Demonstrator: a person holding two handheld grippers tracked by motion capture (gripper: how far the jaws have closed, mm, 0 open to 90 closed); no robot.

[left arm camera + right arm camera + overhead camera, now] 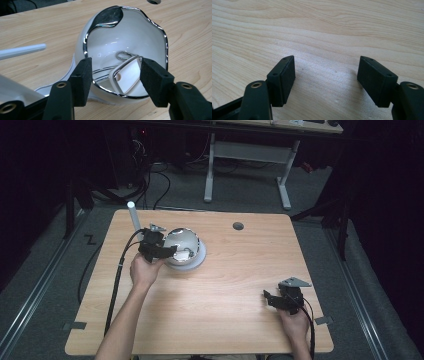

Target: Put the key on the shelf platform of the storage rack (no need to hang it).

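A round shell, chrome outside and white inside [181,242], lies tipped on its side on a white disc base [199,262] at the table's back left. In the left gripper view its wavy chrome rim [163,37] faces the camera, and a white square tab in a chrome wire frame [126,75] stands at the lower lip. My left gripper [172,251] [115,77] is open, one jaw on either side of that tab and the lower rim. My right gripper [270,298] [325,80] is open over bare wood at the front right, holding nothing.
A white rod [133,215] [22,50] stands at the back left corner, just behind the left gripper. A round cable hole [238,226] sits in the table's back middle. A black cable [116,285] trails from the left gripper over the left side. A desk frame [247,165] stands beyond the table.
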